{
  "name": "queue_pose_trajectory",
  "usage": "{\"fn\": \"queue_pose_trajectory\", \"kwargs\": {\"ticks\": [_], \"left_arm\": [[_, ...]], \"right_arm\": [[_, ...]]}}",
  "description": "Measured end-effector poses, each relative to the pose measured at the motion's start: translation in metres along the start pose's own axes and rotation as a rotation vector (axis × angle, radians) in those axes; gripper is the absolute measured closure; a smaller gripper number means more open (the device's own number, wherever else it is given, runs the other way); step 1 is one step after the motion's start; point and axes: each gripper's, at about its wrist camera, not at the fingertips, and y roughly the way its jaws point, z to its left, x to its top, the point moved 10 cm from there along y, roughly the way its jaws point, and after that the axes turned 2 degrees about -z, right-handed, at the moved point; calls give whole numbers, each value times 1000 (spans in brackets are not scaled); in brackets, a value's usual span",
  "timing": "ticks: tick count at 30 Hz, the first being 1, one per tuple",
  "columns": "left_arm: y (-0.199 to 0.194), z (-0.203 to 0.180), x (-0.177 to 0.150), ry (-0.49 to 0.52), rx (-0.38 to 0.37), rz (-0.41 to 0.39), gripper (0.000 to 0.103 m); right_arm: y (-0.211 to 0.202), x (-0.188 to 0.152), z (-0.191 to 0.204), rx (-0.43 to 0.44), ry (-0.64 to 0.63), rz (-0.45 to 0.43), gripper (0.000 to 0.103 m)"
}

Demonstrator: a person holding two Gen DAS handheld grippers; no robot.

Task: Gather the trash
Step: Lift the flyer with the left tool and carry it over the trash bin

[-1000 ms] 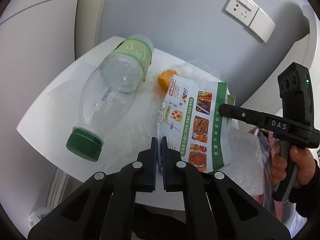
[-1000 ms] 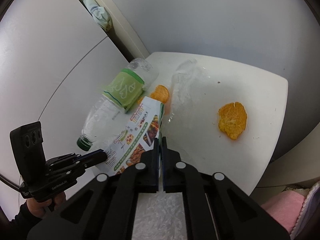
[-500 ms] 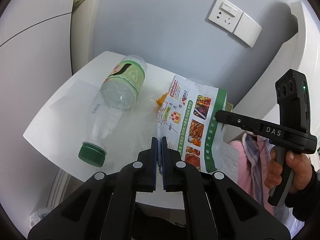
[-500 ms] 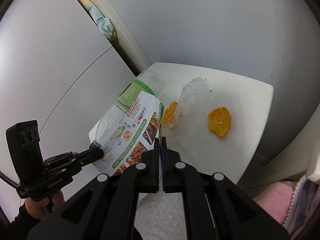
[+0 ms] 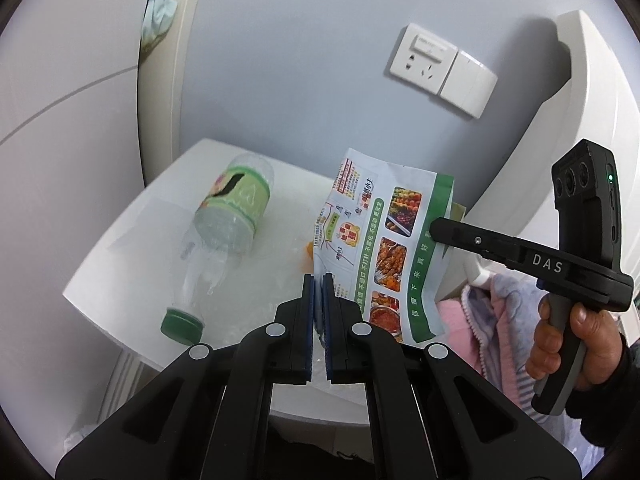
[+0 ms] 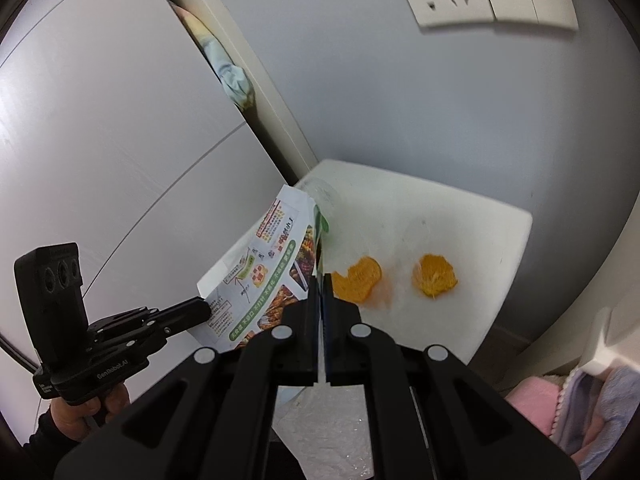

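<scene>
A printed green-and-white bag [image 5: 380, 248] hangs in the air above the white table [image 5: 120, 256], held at two edges. My left gripper [image 5: 319, 280] is shut on its near edge. My right gripper [image 6: 321, 280] is shut on its opposite edge; it also shows in the left wrist view [image 5: 434, 226]. The bag also shows in the right wrist view [image 6: 268, 272]. An empty plastic bottle [image 5: 224, 232] with a green label and green cap lies on the table. Two orange peels [image 6: 358, 280] [image 6: 434, 275] lie on the table to the right.
A crinkled clear plastic film [image 6: 328, 432] hangs below the bag near my right gripper. A wall socket [image 5: 440, 68] sits on the grey wall behind. Pink and lilac cloth [image 5: 480, 320] lies beside the table. A white cabinet door [image 6: 100, 160] stands at the left.
Both grippers have lifted the bag up off the table and pulled back. The bottle and peels look farther away and stay on the table.
</scene>
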Motion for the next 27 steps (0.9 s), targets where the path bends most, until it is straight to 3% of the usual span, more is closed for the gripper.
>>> {"fn": "queue_pose_trajectory", "kwargs": {"ticks": [14, 27], "left_arm": [[-59, 7, 4, -18, 44, -83, 100], [-166, 82, -55, -146, 225, -154, 100]], "right_arm": [[-22, 3, 57, 59, -72, -36, 99], [9, -53, 186, 228, -193, 55, 99]]}}
